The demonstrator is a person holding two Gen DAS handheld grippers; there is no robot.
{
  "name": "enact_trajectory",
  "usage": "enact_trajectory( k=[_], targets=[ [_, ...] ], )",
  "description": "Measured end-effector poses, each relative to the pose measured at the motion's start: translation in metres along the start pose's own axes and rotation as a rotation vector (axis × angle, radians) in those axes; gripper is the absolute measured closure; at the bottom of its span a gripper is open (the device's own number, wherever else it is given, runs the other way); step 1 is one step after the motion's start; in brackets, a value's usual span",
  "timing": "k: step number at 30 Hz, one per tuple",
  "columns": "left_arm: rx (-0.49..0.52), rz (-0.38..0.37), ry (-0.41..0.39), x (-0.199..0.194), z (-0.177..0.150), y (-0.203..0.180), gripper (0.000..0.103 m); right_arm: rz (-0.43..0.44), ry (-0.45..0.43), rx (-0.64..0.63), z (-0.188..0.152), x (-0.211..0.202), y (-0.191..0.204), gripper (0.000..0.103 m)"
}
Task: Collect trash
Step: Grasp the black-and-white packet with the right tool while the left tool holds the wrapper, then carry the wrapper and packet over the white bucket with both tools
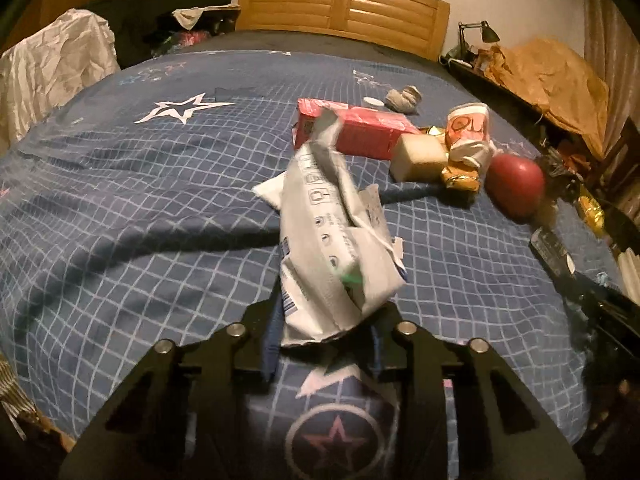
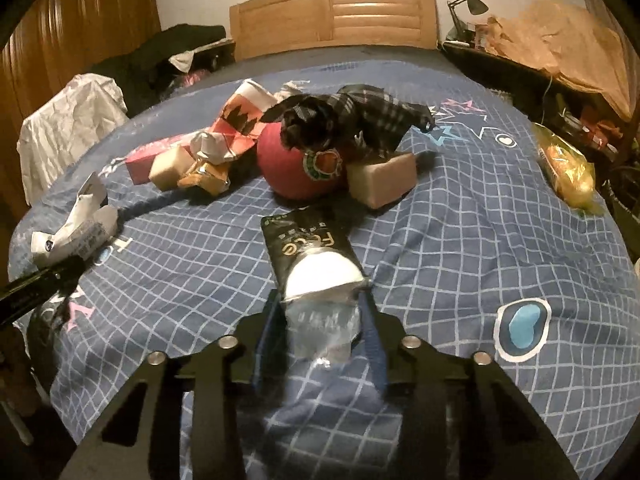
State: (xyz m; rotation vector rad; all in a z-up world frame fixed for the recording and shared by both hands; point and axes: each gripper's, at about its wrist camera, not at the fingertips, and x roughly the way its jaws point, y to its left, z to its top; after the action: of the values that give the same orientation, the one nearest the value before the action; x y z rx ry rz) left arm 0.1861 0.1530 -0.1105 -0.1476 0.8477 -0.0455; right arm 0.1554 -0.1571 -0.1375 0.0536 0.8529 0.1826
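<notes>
My left gripper (image 1: 326,312) is shut on a crumpled white paper package (image 1: 332,232) and holds it above the blue checked bedspread (image 1: 140,200). The same package shows at the far left of the right wrist view (image 2: 76,224). My right gripper (image 2: 320,312) is shut on a black tissue pack (image 2: 308,248) with a clear torn end. Beyond lie a red carton (image 1: 360,128), a crushed paper cup (image 1: 468,124), a tan block (image 1: 418,158), gold wrappers (image 1: 460,176) and a red apple (image 2: 298,168).
A dark plaid cloth (image 2: 360,112) lies on the apple, with a second tan block (image 2: 384,178) beside it. A yellow snack bag (image 2: 564,168) lies at the bed's right edge. A wooden headboard (image 2: 332,12) stands at the back, with white cloth (image 2: 68,120) on the left and a cluttered side table (image 2: 560,52) on the right.
</notes>
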Motion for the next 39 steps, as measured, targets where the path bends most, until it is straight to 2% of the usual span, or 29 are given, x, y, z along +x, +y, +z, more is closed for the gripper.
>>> enact_trajectory(
  k=[4, 7, 20, 28, 39],
  targets=[
    [0.008, 0.015, -0.004, -0.012, -0.004, -0.01, 0.074, 0.013, -0.015, 0.016, -0.006, -0.009, -0.001, 0.08],
    [0.038, 0.029, -0.01, -0.019, -0.008, -0.024, 0.074, 0.027, -0.021, 0.019, -0.012, -0.017, -0.003, 0.083],
    [0.114, 0.046, -0.029, -0.047, -0.012, -0.069, 0.075, 0.073, -0.102, 0.044, -0.03, -0.07, -0.008, 0.084],
    [0.167, 0.062, -0.02, -0.051, -0.017, -0.095, 0.075, 0.082, -0.119, 0.056, -0.042, -0.089, -0.014, 0.084],
    [0.231, 0.063, -0.045, -0.061, -0.015, -0.13, 0.075, 0.084, -0.195, 0.115, -0.045, -0.124, -0.043, 0.084]
  ],
)
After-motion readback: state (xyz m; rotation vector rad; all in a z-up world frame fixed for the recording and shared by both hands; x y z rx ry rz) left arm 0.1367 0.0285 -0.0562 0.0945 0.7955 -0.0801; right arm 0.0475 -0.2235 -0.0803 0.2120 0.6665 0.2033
